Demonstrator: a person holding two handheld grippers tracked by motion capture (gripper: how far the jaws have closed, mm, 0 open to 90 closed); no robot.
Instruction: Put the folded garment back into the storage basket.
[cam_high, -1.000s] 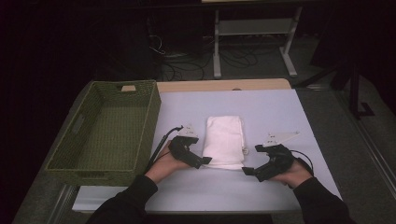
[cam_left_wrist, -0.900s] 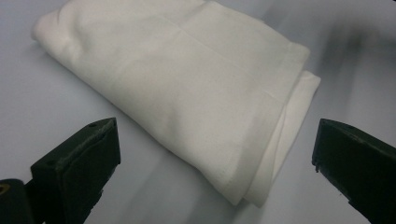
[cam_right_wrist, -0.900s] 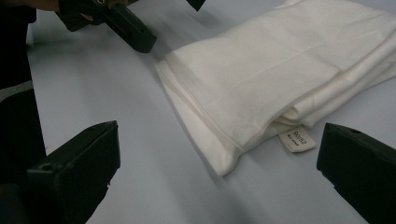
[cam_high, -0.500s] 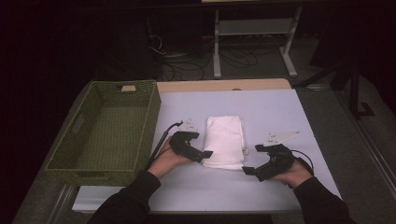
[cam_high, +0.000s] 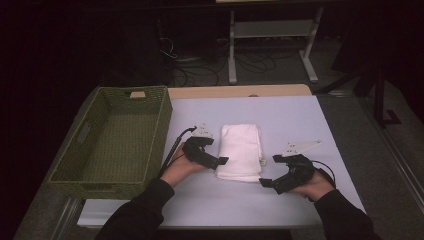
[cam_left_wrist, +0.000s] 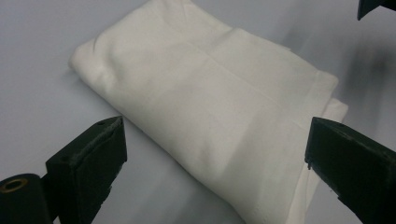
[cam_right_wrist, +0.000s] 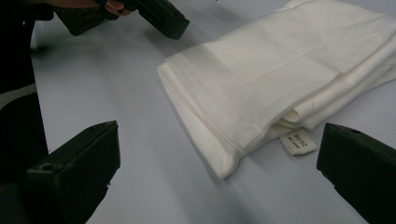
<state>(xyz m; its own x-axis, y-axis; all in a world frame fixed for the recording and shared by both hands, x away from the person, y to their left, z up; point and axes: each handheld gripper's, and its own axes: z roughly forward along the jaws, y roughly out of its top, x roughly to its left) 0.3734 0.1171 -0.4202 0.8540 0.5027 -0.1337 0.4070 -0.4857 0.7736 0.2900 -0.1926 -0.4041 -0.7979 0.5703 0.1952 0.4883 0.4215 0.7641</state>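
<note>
High view: folded white towel (cam_high: 241, 151) lies flat near the middle of the tabletop (cam_high: 300, 115), long side running toward the far edge. Left gripper (cam_high: 220, 161) is at the towel's left edge near its front corner, tip touching or just over the cloth, cannot tell which. Left hand (cam_high: 180, 167) wraps the handle, dark sleeve coming up from the near edge. Right gripper (cam_high: 267, 171) sits near the towel's front right corner, apart from it, jaws spread, nothing held. Right hand (cam_high: 312, 184) rests low by the near edge. Green woven basket (cam_high: 117, 137) stands along the tabletop's left edge. Floor beyond the far edge has cables (cam_high: 190, 70) and a grey stand (cam_high: 272, 37).

Left gripper view: left gripper (cam_left_wrist: 215, 154) has jaws wide apart, nothing between them gripped. Towel (cam_left_wrist: 205, 98) lies on the white surface ahead, one corner reaching down between the jaws. Right jaw is near the towel's layered edge.

Right gripper view: right gripper (cam_right_wrist: 217, 163) wide open, empty. Towel (cam_right_wrist: 280, 79) ahead, stacked folds facing the camera, small tag (cam_right_wrist: 298, 141) poking out at the bottom layer just beside the right jaw. Left gripper (cam_right_wrist: 161, 17) visible at the top, near the towel's far side.
</note>
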